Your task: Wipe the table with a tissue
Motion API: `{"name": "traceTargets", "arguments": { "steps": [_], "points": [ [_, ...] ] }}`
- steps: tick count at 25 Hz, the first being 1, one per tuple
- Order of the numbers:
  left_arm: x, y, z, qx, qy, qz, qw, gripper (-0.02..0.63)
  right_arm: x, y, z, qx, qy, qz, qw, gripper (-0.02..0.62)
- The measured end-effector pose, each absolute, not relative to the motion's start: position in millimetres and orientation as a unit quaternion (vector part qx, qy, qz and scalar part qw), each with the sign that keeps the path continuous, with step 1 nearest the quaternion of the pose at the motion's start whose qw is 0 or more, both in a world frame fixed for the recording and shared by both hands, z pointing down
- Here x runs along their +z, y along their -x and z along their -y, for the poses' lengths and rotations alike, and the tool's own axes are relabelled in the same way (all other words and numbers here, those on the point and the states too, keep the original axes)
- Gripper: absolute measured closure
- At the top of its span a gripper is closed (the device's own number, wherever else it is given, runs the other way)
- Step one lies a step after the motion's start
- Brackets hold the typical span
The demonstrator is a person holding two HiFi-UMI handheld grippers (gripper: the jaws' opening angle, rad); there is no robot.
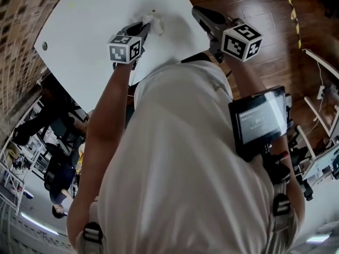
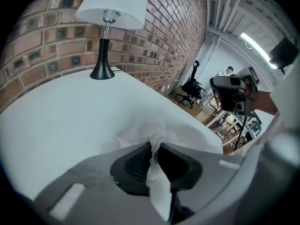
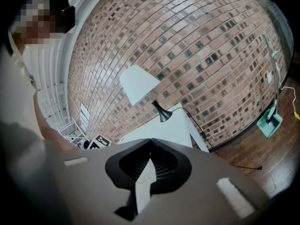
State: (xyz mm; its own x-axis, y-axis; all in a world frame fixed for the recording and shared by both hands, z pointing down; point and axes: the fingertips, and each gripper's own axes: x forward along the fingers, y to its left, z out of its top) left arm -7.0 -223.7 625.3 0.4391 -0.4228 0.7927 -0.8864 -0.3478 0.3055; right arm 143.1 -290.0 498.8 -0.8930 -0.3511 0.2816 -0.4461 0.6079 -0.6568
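A crumpled white tissue [image 1: 154, 24] lies against the white table [image 1: 90, 20] near its far edge, with my left gripper [image 1: 145, 29] shut on it. In the left gripper view the tissue [image 2: 154, 165] runs up between the two dark pads and bunches out ahead of the tips, touching the table [image 2: 56, 121]. My right gripper [image 1: 198, 12] hovers to the right, at the table's right edge, apart from the tissue. Seen from its own camera, the right gripper [image 3: 151, 140] has its tips meeting with nothing between them.
A black-stemmed lamp with a white shade [image 2: 110, 14] stands at the table's back by the brick wall [image 3: 197, 46]. Dark wooden floor [image 1: 254, 4] lies right of the table. A small round mark [image 1: 44, 46] sits near the table's left corner. Office chairs [image 2: 190, 88] stand beyond.
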Motion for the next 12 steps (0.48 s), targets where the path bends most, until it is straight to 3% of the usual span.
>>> {"name": "traceTargets", "arguments": {
  "steps": [12],
  "points": [
    [628, 18, 235, 0.337, -0.759, 0.432, 0.352, 0.552, 504, -146, 296, 0.386, -0.234, 0.890, 0.065, 0.588]
  ]
}}
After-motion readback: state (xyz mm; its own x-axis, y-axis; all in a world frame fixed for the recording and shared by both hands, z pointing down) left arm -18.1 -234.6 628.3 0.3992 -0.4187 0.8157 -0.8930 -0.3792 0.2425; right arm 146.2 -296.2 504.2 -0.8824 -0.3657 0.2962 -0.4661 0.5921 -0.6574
